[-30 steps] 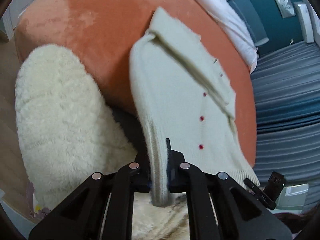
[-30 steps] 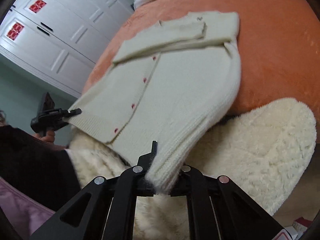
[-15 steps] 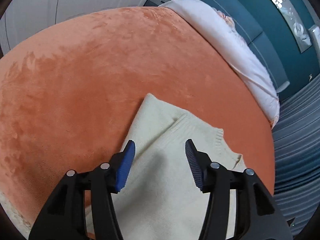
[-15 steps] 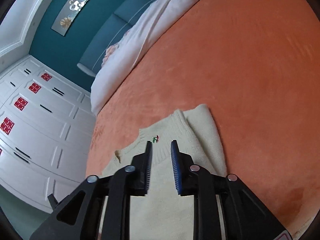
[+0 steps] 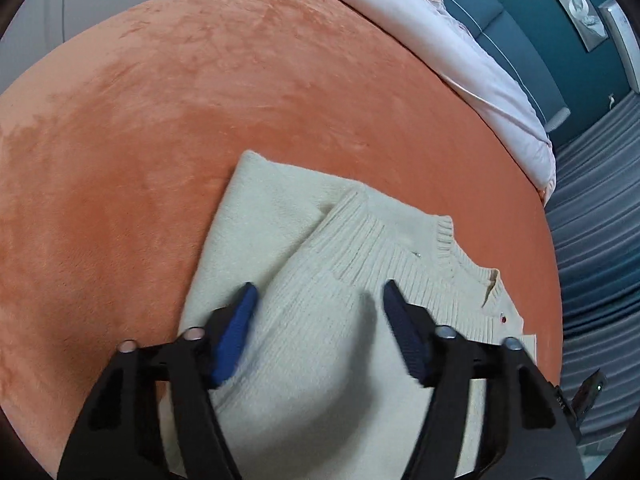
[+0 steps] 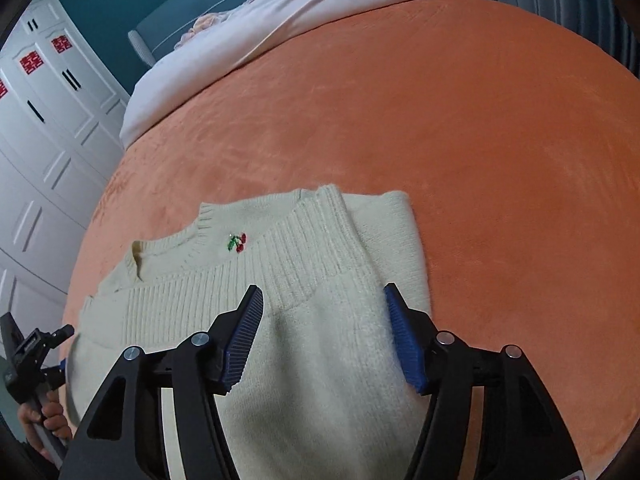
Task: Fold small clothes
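A small cream knit cardigan lies folded on the orange blanket, its ribbed hem doubled up over the neckline. In the right wrist view the cardigan shows a small cherry embroidery near the collar. My left gripper is open and empty, just above the folded cloth. My right gripper is open and empty above the cardigan's right side. The left gripper also shows at the far left of the right wrist view, held by a hand.
The orange blanket covers the bed around the cardigan. A white-pink duvet lies at the head end, below a teal headboard. White wardrobe doors stand to the left and grey curtains to the right.
One second ago both grippers were shut on the cardigan's hem over a fluffy cushion. They carried it up over the collar, let go, and the right jaws have now opened wide.
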